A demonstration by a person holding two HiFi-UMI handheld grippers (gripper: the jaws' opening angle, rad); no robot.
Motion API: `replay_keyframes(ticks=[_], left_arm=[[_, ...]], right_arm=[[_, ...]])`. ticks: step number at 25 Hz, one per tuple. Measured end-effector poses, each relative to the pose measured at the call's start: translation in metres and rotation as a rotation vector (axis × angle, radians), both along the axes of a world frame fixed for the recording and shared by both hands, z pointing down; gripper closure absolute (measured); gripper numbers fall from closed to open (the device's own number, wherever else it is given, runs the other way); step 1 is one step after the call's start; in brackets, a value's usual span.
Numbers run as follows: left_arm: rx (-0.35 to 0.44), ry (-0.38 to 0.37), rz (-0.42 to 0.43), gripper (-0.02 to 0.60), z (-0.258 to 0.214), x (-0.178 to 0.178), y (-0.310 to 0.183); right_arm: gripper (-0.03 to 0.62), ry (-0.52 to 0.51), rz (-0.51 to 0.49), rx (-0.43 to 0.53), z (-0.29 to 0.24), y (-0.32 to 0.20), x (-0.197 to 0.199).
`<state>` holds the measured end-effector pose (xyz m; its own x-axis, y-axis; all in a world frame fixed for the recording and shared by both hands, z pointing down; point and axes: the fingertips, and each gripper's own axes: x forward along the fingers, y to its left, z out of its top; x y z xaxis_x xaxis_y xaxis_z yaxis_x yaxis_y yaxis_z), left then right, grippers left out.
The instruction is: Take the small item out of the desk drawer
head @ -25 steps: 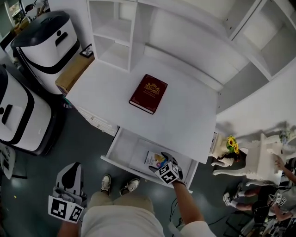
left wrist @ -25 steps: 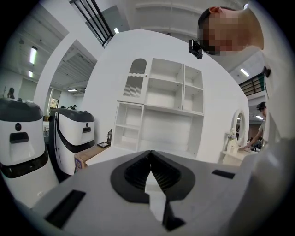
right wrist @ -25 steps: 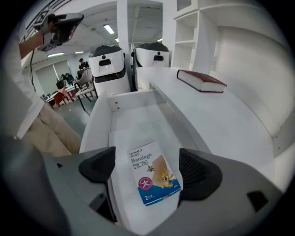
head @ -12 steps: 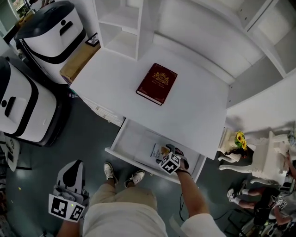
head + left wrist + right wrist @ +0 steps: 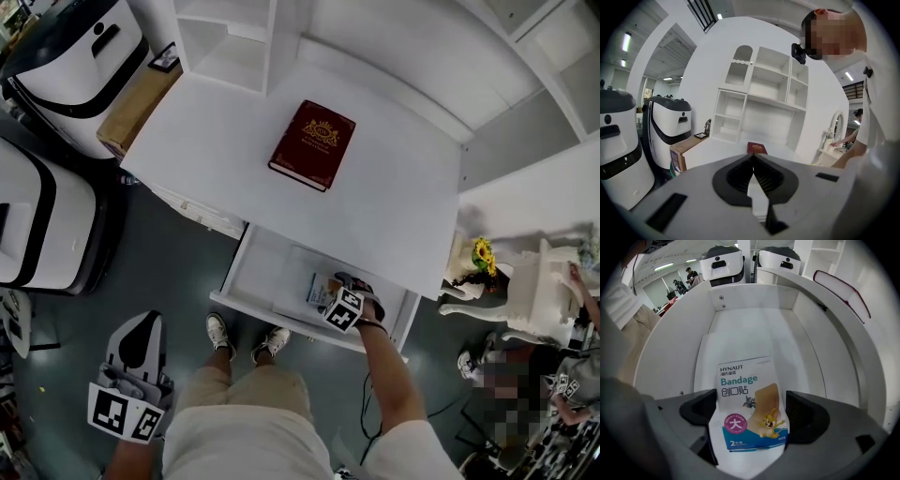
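Bandage packet (image 5: 747, 404): lay flat on a white sheet (image 5: 740, 345) in the open drawer (image 5: 754, 296), toward its right end. Its long axis ran along the drawer's width, with the printed head toward the left end wall and the foot toward the right gripper (image 5: 751, 413). That gripper's fingers stood wide apart astride the packet, not clamped. The left gripper (image 5: 752, 180) was closed on nothing, well clear of the surface. Risks, as judged: the thin packet could buckle or slip when squeezed edgewise, or the sheet could lift with it.
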<state>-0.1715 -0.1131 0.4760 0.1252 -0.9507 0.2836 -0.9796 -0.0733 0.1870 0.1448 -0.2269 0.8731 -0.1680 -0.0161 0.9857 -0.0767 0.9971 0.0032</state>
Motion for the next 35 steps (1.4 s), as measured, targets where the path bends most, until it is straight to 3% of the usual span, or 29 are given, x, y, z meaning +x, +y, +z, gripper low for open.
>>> replay_keyframes(ticks=[6,20,35], left_arm=[[-0.033,0.03,0.049,0.566,0.023,-0.011,-0.009],[-0.043,0.019,0.126,0.565,0.028,-0.015,-0.022],[-0.048,0.016,0.13,0.566,0.034,-0.014,-0.011]], right_arm=[[0.133,0.029,0.004,-0.068,0.005,-0.001,-0.002],[0.131,0.064,0.013,-0.074,0.006,-0.001,-0.002],[0.142,0.077,0.068,-0.049,0.005,0.001,0.0]])
